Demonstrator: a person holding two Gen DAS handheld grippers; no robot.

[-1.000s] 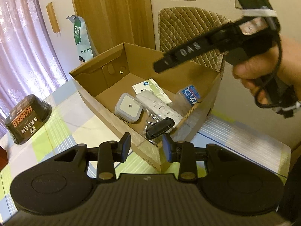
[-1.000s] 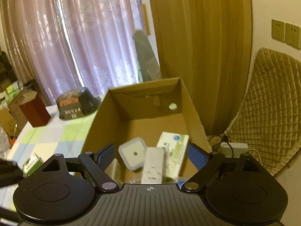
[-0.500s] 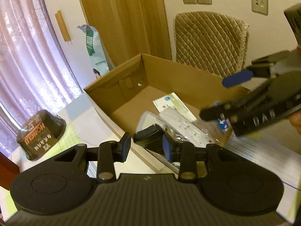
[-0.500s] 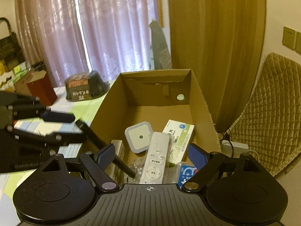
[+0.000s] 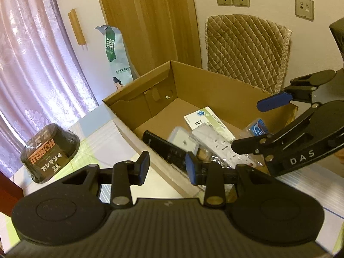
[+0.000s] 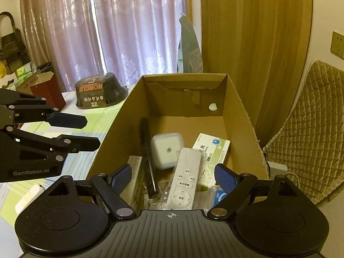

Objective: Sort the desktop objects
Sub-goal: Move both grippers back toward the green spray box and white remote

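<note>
Blue-padded, your left gripper (image 5: pixel 167 167) hangs with fingers spread and empty, just outside the near wall of the open brown cardboard box (image 6: pixel 236 99). Your right gripper (image 6: pixel 172 179) is spread wide and empty too, above the near end of the box. Inside the box lie a black slim remote (image 5: pixel 163 148) against the left wall, a white remote (image 6: pixel 186 185), a white square device (image 6: pixel 166 149) and a white-green paper carton (image 6: pixel 212 148). Beyond the box, on the table, stands a dark plastic bowl (image 6: pixel 97 92).
</note>
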